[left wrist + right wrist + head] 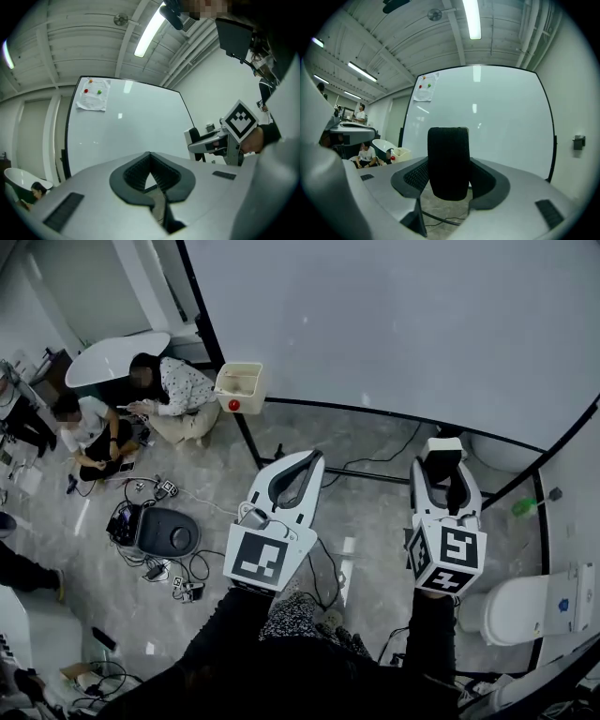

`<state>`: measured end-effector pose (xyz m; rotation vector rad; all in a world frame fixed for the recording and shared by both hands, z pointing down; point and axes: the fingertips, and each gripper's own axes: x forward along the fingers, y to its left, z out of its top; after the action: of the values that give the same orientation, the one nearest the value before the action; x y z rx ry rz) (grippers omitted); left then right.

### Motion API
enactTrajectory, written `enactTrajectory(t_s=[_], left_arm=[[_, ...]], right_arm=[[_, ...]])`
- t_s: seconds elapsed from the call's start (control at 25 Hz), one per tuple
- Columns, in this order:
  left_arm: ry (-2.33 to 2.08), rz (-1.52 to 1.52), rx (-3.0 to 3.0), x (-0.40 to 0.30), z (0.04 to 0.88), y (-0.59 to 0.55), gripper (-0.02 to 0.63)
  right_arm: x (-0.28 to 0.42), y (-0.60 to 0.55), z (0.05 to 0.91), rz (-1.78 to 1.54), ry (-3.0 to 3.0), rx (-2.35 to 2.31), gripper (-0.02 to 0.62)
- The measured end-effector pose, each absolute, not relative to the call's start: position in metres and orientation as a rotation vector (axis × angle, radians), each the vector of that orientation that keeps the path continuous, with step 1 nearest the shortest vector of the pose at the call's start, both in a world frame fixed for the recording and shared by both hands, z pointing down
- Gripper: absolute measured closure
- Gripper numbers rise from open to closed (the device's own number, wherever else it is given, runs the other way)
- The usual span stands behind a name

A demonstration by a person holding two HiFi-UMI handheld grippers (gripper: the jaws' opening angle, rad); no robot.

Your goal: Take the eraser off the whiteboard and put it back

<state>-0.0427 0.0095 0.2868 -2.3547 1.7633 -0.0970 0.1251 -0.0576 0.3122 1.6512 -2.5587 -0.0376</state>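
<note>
While you hold the eraser (449, 161) up in front of the whiteboard (501, 117), it is off the board and sits upright between the jaws of your right hand-held gripper (444, 474). It does not look like it touches the board.

The eraser looks small and light. Its dark side is soft and fuzzy, and in the head view its top looks pale and harder. I think the fuzzy side will squash a bit, so you do not need to squeeze hard. The best place to hold it looks like its two side edges, near the middle, so it does not tip. That is about where the jaws pinch it. To put it back, I think the flat side has to meet the board squarely, or it may slide or drop.

Your right hand-held gripper is open just as wide as the eraser and is pressed on both sides of it.

Your left hand-held gripper (305, 460) has its jaws pressed together at the tips, with nothing between them. It touches nothing and is held beside the right one.

A paper note (425, 87) hangs in the top left corner of the whiteboard.
</note>
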Motion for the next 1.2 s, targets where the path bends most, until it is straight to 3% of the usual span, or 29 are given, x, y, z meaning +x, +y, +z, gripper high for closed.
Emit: enactTrajectory(t_s=[1.2], left_arm=[[1.679,0.006,-2.401,-0.304,0.282,-0.075,0.6]], right_arm=[[-0.16,-0.137,0.311,-0.09,-2.548,1.65,0.341]])
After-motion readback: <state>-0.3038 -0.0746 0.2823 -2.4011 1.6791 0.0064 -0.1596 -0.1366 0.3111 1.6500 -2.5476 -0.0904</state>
